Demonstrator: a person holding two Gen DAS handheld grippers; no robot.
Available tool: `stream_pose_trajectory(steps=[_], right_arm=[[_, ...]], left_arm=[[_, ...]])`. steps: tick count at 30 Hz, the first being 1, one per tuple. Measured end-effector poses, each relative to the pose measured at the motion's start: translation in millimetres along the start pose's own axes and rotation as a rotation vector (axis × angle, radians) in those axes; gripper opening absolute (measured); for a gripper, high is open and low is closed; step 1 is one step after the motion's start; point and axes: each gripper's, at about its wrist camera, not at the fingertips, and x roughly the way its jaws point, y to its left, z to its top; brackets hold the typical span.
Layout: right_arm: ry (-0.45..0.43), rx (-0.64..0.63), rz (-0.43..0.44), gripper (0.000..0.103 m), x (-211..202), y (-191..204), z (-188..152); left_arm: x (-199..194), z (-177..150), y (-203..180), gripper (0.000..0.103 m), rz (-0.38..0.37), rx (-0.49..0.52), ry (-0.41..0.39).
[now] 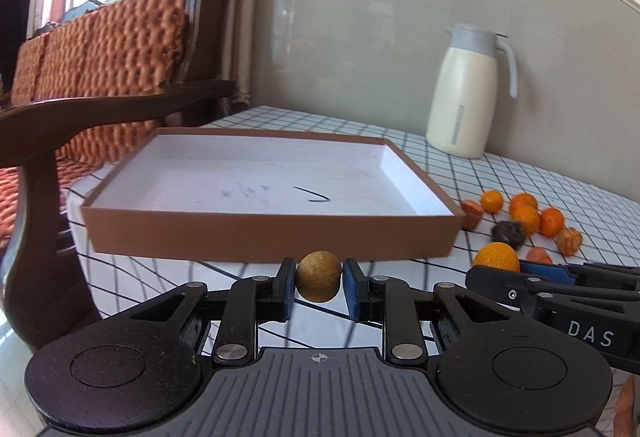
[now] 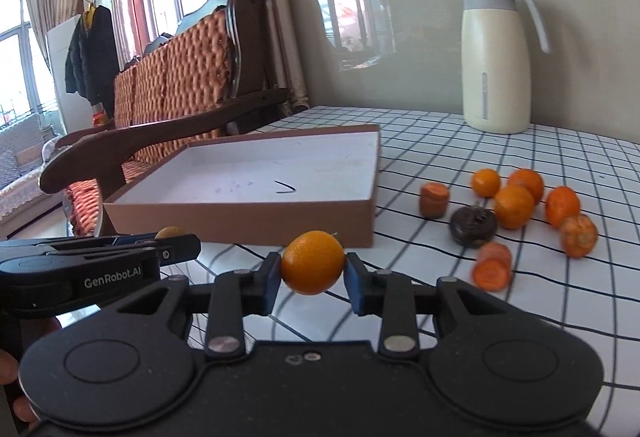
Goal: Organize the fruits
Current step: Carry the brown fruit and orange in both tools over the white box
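Observation:
My left gripper is shut on a small tan-brown round fruit, held just in front of the near wall of a shallow brown box with a white, bare floor. My right gripper is shut on a small orange kumquat, also short of the box and to its right. Each gripper shows at the edge of the other's view. Several oranges, carrot pieces and a dark fruit lie loose on the checked cloth right of the box.
A cream thermos jug stands at the back right against the wall. A wooden sofa with orange cushions sits close to the table's left side. The checked tablecloth covers the table.

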Motion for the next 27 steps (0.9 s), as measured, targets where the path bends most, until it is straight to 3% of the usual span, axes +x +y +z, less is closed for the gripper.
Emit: stream_pose_trajectory(steps=[14, 27], right_arm=[[-0.058, -0.001, 0.045, 0.025, 15.4, 16.5, 13.0], [-0.099, 0.013, 0.017, 0.026, 26.8, 9.8, 31.0]], left_arm=[[1.5, 13.7, 43.3, 0.026, 0.097, -0.064, -0.050], [10.0, 39.5, 70.1, 0.026, 0.145, -0.088, -0.091]])
